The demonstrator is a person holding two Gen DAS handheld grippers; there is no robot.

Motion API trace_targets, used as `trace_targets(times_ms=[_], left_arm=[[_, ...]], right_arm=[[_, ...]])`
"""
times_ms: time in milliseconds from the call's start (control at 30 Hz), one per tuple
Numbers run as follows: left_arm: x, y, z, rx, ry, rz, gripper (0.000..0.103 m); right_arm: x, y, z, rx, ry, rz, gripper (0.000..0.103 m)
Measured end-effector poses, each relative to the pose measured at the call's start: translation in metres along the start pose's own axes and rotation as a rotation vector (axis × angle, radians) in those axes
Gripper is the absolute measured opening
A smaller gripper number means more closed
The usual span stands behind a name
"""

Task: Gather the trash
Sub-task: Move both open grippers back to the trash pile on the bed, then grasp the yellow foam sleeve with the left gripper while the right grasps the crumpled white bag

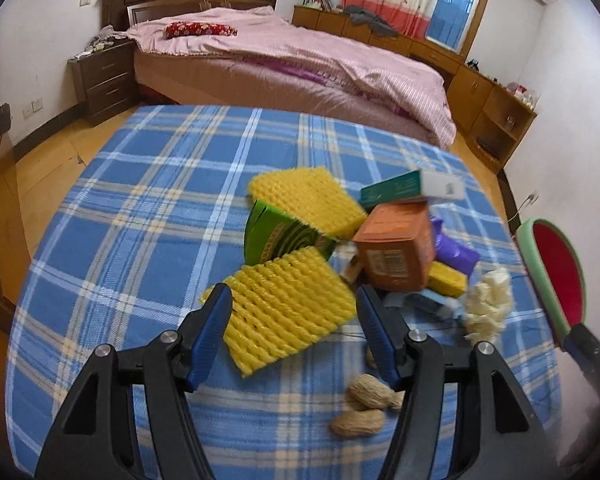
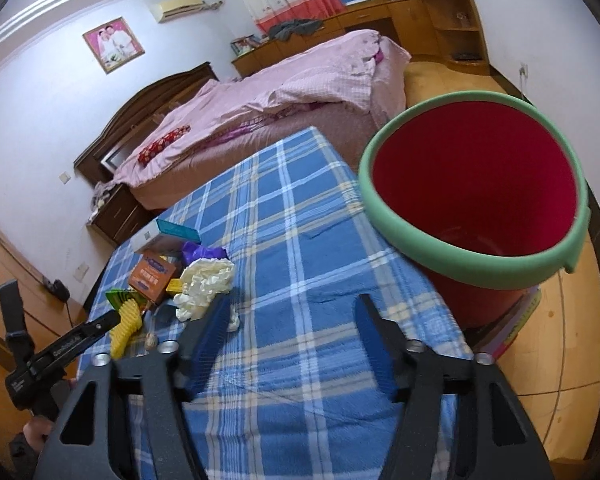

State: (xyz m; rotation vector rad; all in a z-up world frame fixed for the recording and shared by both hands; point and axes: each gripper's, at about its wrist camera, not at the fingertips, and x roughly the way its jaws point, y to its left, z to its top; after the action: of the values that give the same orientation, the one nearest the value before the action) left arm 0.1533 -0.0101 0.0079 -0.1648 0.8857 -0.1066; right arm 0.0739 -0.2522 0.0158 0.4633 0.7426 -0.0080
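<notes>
From the left wrist, the left gripper [image 1: 294, 304] stood with jaws spread, unpinching, around a yellow ribbed foam net sleeve [image 1: 284, 312] on the blue plaid tablecloth [image 1: 140, 208]. An orange cardboard box [image 1: 396, 248] and peanut shells [image 1: 366, 400] lay near.

From the right wrist, the right gripper [image 2: 296, 316] hung spread and empty beside the red, green-rimmed bin [image 2: 476, 184].

Soft window [image 1: 454, 12] daylight, slight motion blur, fisheye-bent edges.
</notes>
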Motion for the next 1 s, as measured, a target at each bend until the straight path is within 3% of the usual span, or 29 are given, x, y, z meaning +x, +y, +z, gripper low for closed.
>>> trace_targets(times_ms=[133,400,600,767,1000], left_arm=[[0.017,0.005,-0.002,-0.01,0.036,0.031,0.064],[0.017,0.001,-0.006,0.023,0.033,0.055,0.064],[-0.002,0.018,-0.011,-0.054,0.023,-0.013,0.064],[0.001,0.027,-0.014,-0.064,0.043,0.042,0.064],[0.009,0.022,-0.018,-0.053,0.041,0.036,0.064]], right_arm=[[0.009,0.004,0.002,-0.014,0.009,0.004,0.073],[0.023,0.018,0.002,-0.048,0.038,0.018,0.073],[0.036,0.032,-0.003,-0.084,0.074,0.04,0.073],[0.051,0.046,-0.006,-0.121,0.105,0.058,0.074],[0.068,0.058,-0.011,-0.167,0.147,0.066,0.074]])
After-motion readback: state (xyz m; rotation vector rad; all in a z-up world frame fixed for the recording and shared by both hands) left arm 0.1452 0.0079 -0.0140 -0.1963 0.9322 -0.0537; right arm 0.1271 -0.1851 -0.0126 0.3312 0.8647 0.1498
